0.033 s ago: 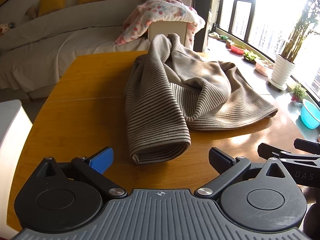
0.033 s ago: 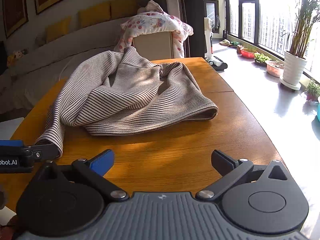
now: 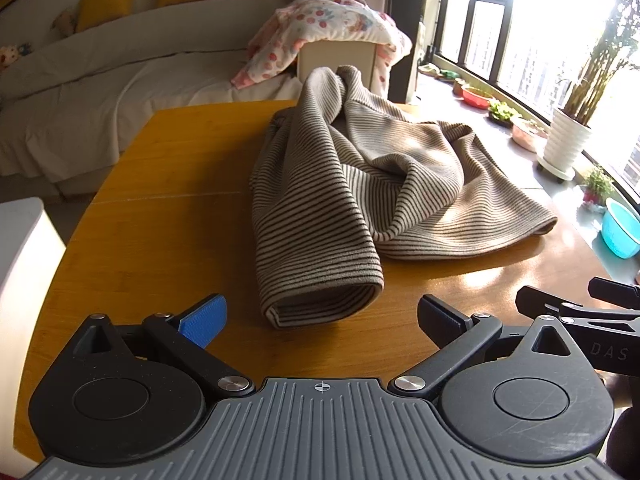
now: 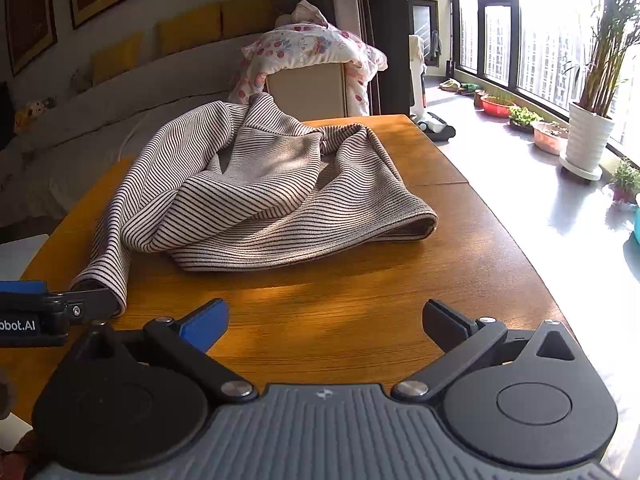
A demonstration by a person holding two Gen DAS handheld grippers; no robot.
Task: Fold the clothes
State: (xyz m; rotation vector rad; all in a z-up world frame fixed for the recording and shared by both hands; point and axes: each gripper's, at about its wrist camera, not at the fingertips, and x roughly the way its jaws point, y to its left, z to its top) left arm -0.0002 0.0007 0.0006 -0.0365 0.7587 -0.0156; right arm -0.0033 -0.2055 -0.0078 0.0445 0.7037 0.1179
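A brown-and-cream striped sweater (image 3: 360, 184) lies crumpled on the wooden table (image 3: 160, 208); it also shows in the right wrist view (image 4: 256, 192). One sleeve cuff (image 3: 320, 304) lies just ahead of my left gripper (image 3: 320, 316), which is open and empty, its jaws wide apart to either side of the cuff. My right gripper (image 4: 324, 324) is open and empty above bare table (image 4: 360, 300), short of the sweater's hem (image 4: 420, 224). The left gripper's finger (image 4: 92, 300) shows at the left of the right wrist view, touching the cuff.
A chair draped with a floral quilt (image 4: 312, 48) stands behind the table. A sofa (image 3: 100, 92) is at the back left. Potted plants (image 4: 588, 136) and bowls line the window sill on the right. A white chair (image 3: 20, 248) is at the left table edge.
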